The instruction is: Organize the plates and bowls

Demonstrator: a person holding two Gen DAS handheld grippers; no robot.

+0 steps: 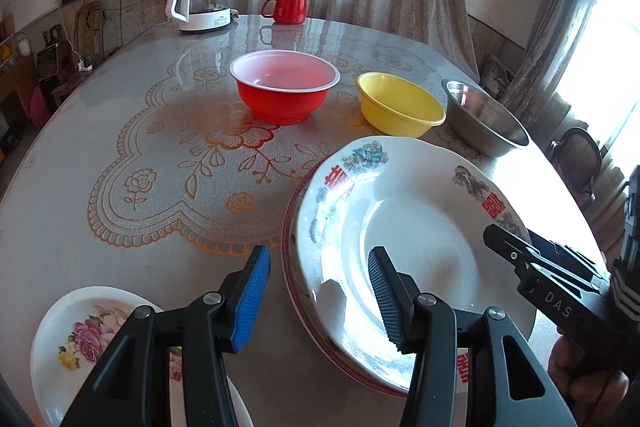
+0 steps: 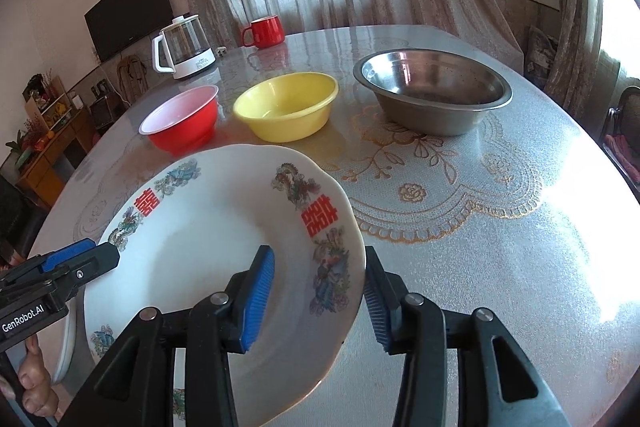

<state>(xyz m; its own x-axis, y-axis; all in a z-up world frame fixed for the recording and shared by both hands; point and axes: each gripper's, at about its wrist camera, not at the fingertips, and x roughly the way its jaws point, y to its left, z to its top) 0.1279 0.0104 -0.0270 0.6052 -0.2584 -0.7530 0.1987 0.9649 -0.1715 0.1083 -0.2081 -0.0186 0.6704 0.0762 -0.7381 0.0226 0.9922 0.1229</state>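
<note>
While both grippers straddle opposite rims of the white plate [image 2: 208, 259], the step in hand looks like stacking: it sits on another, red-rimmed plate [image 1: 289, 291] near the table's [image 2: 500, 267] near edge.

Left gripper [image 1: 320, 291]: jaws partly open, one pad over the plate's well, the other outside the rim; no pinch visible. Right gripper [image 2: 320, 293]: also partly open, rim between the pads, not clearly pressed.

A small floral plate [image 1: 80, 339] lies near left. Red bowl [image 1: 284, 91], yellow bowl [image 1: 400, 105] and steel bowl [image 1: 484, 119] stand in a row farther off.

Next, I judge: settle the plate flat, back off, fetch the floral plate or nest the bowls.

Writing: red double-happiness characters on the plate; "GenRobot.AI" and "DAS" on the grippers.
</note>
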